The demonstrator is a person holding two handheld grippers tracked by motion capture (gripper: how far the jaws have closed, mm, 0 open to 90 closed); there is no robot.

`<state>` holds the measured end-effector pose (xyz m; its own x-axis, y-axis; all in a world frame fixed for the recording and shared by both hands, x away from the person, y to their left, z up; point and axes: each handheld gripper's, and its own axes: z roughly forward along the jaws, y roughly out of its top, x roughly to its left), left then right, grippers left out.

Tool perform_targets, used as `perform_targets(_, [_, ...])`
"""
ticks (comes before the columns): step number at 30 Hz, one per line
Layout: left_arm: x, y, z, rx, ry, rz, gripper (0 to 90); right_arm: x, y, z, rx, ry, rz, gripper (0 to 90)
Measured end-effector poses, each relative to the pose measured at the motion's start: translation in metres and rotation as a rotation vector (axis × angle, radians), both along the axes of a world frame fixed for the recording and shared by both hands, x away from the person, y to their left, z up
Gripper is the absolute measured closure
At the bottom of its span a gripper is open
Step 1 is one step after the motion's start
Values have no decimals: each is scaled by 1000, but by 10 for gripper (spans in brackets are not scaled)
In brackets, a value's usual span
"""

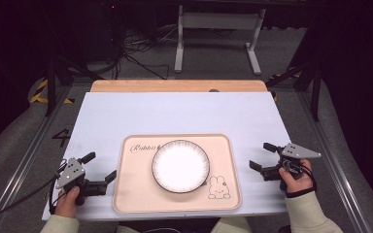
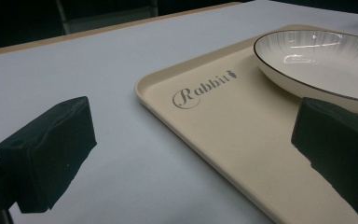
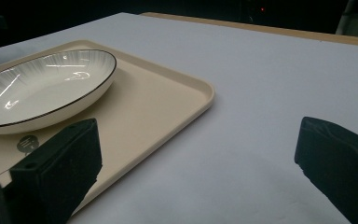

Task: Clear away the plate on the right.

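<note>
A cream tray (image 1: 136, 194) with "Rabbit" lettering and a rabbit drawing lies on the white table near the front edge. A white plate (image 1: 180, 165) with a dark rim sits in the tray's middle. My left gripper (image 1: 99, 166) rests just left of the tray, open, with nothing between its jaws; its view shows the tray (image 2: 223, 135) and plate (image 2: 321, 60) ahead. My right gripper (image 1: 262, 155) sits just right of the tray, open and empty; the tray's corner (image 3: 186, 102) and plate (image 3: 42, 88) lie to the left in its view.
The white table top (image 1: 184, 111) stretches behind the tray to a wooden strip (image 1: 175, 86) at the far edge. A white desk frame (image 1: 218, 34) and cables lie on the floor beyond.
</note>
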<state>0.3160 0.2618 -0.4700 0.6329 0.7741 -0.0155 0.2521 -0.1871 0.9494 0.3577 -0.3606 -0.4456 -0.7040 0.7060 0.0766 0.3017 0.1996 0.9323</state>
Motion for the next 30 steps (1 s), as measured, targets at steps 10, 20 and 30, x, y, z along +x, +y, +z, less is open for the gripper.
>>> perform_targets(10, [0, 0, 0, -4, -1, -2, 2, -1, 3, -6, -11, 2, 11, 8])
perform_targets(20, [0, 1, 0, -4, -3, -10, 2, 1, 7, -7, -48, 18, 9, 10])
perform_targets(30, [0, 1, 0, -9, -4, -10, 2, 1, 11, -8, -95, 17, 19, 15])
